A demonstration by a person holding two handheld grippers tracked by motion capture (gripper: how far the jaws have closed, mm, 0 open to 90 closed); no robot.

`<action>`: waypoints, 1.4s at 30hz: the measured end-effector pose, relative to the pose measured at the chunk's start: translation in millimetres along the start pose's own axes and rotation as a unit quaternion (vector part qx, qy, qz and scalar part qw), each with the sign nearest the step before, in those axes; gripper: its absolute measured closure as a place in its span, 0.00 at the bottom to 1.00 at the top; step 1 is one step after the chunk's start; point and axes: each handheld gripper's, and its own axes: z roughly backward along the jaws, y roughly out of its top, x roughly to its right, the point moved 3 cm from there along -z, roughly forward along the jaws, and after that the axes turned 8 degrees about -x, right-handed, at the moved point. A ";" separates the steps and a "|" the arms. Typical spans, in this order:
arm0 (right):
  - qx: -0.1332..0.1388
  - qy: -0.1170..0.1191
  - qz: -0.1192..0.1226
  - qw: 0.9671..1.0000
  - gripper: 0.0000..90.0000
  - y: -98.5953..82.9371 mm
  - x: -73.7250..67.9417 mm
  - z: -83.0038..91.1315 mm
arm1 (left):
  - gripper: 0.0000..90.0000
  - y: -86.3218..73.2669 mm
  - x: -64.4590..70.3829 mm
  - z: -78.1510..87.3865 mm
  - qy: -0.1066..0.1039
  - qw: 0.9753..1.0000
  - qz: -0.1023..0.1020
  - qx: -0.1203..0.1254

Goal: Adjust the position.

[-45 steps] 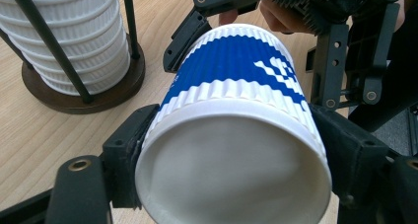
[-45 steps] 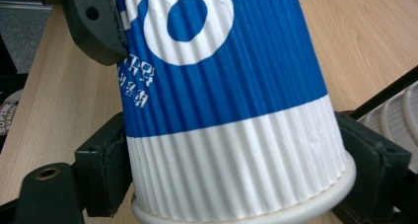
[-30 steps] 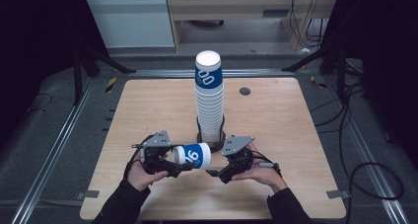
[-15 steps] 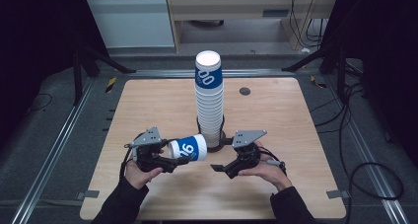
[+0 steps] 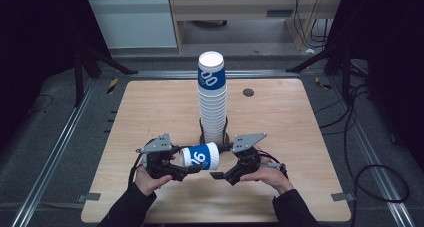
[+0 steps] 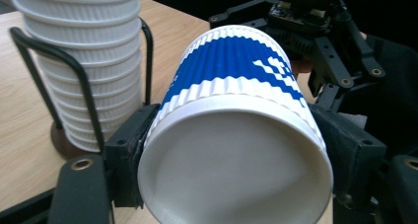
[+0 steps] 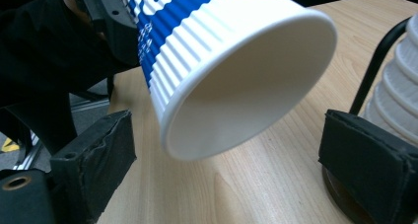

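Left gripper (image 5: 186,168): jaws clenched on the blue-and-white cup (image 5: 200,157), pads pressing both sides near one rim (seen close in the left gripper view, cup (image 6: 236,135)).
Cup: lying sideways, held above the table (image 5: 300,122), just in front of the stack.
Right gripper (image 5: 220,176): jaws spread wide, holding nothing; in its own view the cup's open end (image 7: 236,81) hangs between the pads without touching them.
Cup stack (image 5: 212,99): upright in a black wire holder (image 6: 84,91), mid-table, just behind both grippers.
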 end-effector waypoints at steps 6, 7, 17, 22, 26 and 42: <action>0.002 0.013 0.004 1.000 0.08 0.4 -3.1 -3.1 | 0.28 0.5 6.6 -3.7 -0.028 1.000 -0.011 -0.004; 0.002 0.013 0.004 1.000 0.08 0.4 -3.1 -3.1 | 0.28 0.5 6.6 -3.7 -0.028 1.000 -0.011 -0.004; 0.009 0.041 0.016 0.999 0.13 0.8 -8.0 -7.2 | 0.28 0.1 10.9 -7.5 -0.046 0.999 -0.020 -0.014; 0.008 0.046 0.013 0.999 0.15 0.1 -7.3 -6.7 | 0.27 0.5 10.2 -7.5 -0.050 0.998 -0.016 -0.016; 0.008 0.044 0.014 0.999 0.16 0.5 -7.2 -5.2 | 0.27 1.2 9.6 -6.2 -0.044 0.999 -0.015 -0.014; -0.016 0.005 0.023 1.000 0.16 -1.0 -1.4 8.4 | 0.17 -1.4 -1.2 7.3 -0.035 0.997 -0.023 -0.071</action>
